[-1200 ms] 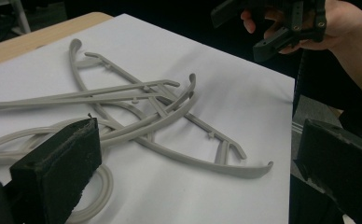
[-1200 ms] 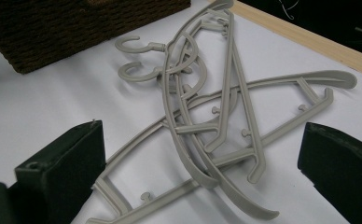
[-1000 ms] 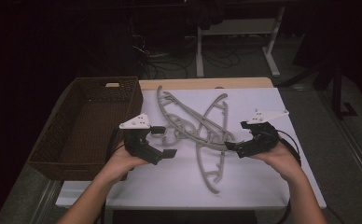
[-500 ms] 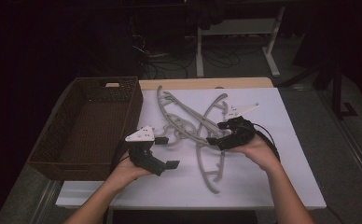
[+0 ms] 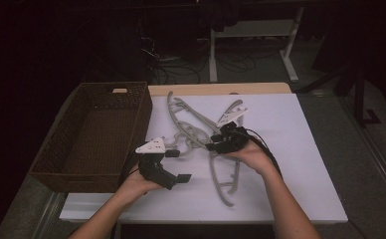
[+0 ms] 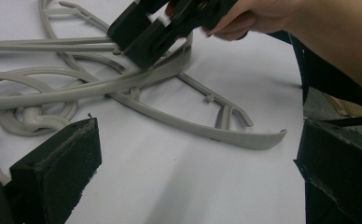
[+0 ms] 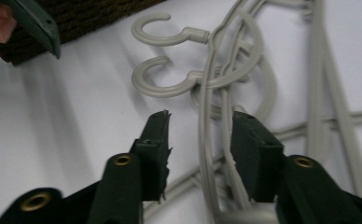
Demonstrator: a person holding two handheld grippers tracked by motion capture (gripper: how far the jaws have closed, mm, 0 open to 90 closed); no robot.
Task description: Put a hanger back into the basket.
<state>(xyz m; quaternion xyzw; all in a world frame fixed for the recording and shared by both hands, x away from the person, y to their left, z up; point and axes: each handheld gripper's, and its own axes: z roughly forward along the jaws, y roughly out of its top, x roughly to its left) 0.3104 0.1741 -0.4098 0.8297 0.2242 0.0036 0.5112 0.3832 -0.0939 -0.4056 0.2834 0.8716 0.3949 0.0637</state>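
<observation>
The right tongs [image 7: 200,135], angled down and just closing, straddle grey plastic hangers [image 7: 216,93]; the left tongs [image 5: 177,165] gape wide beside them.

A brown wicker basket [image 5: 56,164] stands left of the left claw; a white table covering [image 5: 300,164] lies beneath both claws.

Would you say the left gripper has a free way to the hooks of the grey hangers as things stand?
Probably yes. The left gripper has open jaws, and bare white table lies between it and the hooks. The right gripper, its jaws just closing around the hangers, works farther along them.
</observation>
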